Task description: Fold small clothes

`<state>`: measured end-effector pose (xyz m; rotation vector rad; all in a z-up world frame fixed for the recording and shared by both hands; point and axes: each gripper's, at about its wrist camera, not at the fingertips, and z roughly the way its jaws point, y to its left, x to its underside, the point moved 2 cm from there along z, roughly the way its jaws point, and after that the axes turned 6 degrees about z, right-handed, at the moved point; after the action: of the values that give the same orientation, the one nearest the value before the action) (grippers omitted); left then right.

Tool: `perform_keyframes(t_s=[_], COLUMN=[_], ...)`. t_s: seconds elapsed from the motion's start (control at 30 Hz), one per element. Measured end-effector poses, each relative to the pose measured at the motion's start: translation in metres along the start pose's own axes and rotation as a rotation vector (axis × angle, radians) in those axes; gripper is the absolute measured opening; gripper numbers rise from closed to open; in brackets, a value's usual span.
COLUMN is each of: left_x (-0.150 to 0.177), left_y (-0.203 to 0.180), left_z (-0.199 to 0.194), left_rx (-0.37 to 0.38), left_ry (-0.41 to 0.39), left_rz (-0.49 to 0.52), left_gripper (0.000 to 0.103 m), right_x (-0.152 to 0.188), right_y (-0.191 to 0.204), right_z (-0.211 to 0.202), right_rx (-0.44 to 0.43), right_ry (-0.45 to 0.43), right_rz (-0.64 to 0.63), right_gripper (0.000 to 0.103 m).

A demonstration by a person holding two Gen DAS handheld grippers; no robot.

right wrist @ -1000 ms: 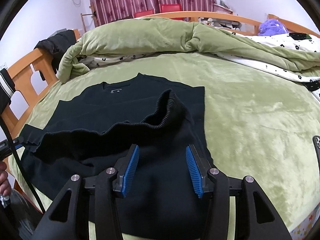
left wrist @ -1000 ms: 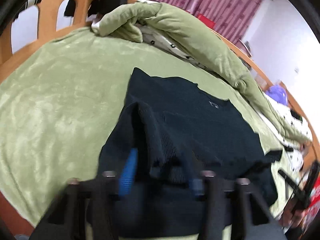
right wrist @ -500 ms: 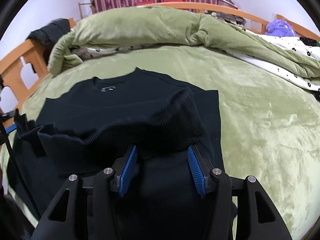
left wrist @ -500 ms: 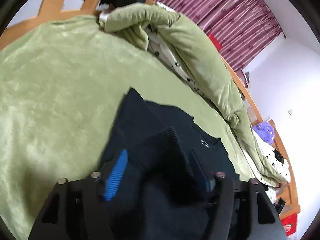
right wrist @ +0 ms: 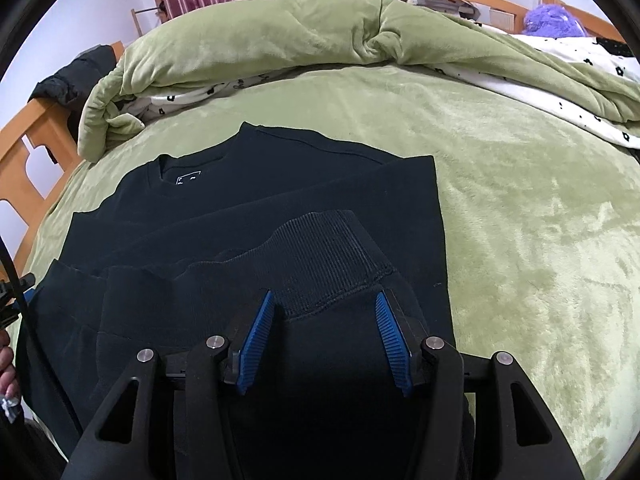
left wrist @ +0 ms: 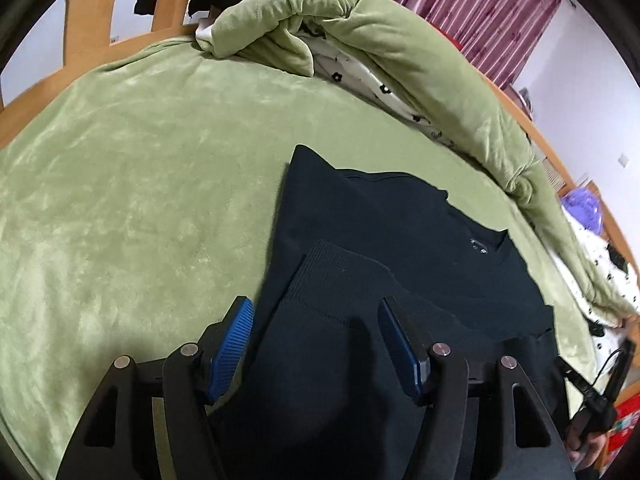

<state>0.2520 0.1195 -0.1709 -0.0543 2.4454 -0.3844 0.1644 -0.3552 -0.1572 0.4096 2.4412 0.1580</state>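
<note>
A black sweater (left wrist: 400,232) lies on the green bedspread (left wrist: 140,200), collar toward the far side, its ribbed hem folded up over its body. My left gripper (left wrist: 316,308) is open, its blue pads either side of the hem's left corner (left wrist: 320,264), which lies flat. In the right wrist view the sweater (right wrist: 280,184) shows its neck label. My right gripper (right wrist: 324,300) is open with the hem's right corner (right wrist: 328,252) lying between its pads.
A rolled green duvet (right wrist: 320,40) with a white flowered lining lies along the far side of the bed. A wooden bed frame (left wrist: 80,32) with dark clothes hung on it stands at the far left. A purple plush (right wrist: 552,20) sits far right.
Both grippers carried the hem forward over the sweater's body and lowered it. The hem, bunched and lifted before, now lies flat. The jaws have opened off it.
</note>
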Motion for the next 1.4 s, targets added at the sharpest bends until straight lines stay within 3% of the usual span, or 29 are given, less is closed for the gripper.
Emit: perform_keyframes(t_s=[0.2,0.4,0.53,0.67,0.73,0.83,0.9,1.0,1.07,1.17,1.23,1.3,1.33,1.4], left_x=[-0.012,-0.011,-0.008,-0.010,-0.010,-0.010,-0.010,-0.010,-0.009,-0.007,-0.007,-0.007,-0.006,-0.005], left_y=[0.002,0.002,-0.005,-0.004,-0.001,0.003,0.005,0.007,0.008,0.011,0.011,0.010,0.009,0.006], left_z=[0.018,0.025,0.022,0.016,0.014,0.012,0.008,0.007,0.016,0.025,0.026,0.029,0.031,0.034], left_rx=[-0.042,0.016,0.008,0.000,0.008,-0.012,0.016,0.032,0.021,0.022,0.027,0.046,0.063,0.073], left_ry=[0.038,0.066,0.047,0.016,0.010,-0.001,-0.015,-0.013,0.028,0.064,0.068,0.080,0.093,0.101], left_rz=[0.025,0.020,0.057,0.046,0.033,0.025,0.014,0.001,-0.002,-0.015,-0.019,-0.018,-0.015,-0.010], left_gripper=[0.062,0.060,0.050,0.039,0.034,0.017,0.013,0.014,0.017,0.020,0.022,0.032,0.042,0.044], right_x=[-0.007,-0.023,-0.021,-0.020,-0.020,-0.020,-0.021,-0.023,-0.024,-0.022,-0.019,-0.016,-0.015,-0.013], right_y=[-0.004,-0.010,-0.017,-0.018,-0.015,-0.008,-0.004,-0.001,-0.002,-0.004,-0.008,-0.011,-0.012,-0.011], right_z=[0.008,0.018,0.027,0.022,0.016,-0.001,-0.011,-0.030,-0.035,-0.022,-0.011,-0.002,0.002,0.008], right_rx=[-0.003,0.019,-0.003,0.010,-0.011,-0.037,-0.047,-0.101,-0.120,-0.112,-0.100,-0.099,-0.094,-0.070], right_ry=[0.016,0.017,0.034,-0.002,-0.018,-0.075,-0.115,-0.174,-0.185,-0.130,-0.085,-0.050,-0.039,-0.030], right_rz=[0.007,0.015,0.039,0.027,0.004,-0.035,-0.044,-0.048,-0.040,-0.022,-0.006,0.011,0.012,-0.002], right_gripper=[0.053,0.055,0.054,0.031,0.025,0.021,0.020,0.020,0.020,0.022,0.029,0.035,0.037,0.041])
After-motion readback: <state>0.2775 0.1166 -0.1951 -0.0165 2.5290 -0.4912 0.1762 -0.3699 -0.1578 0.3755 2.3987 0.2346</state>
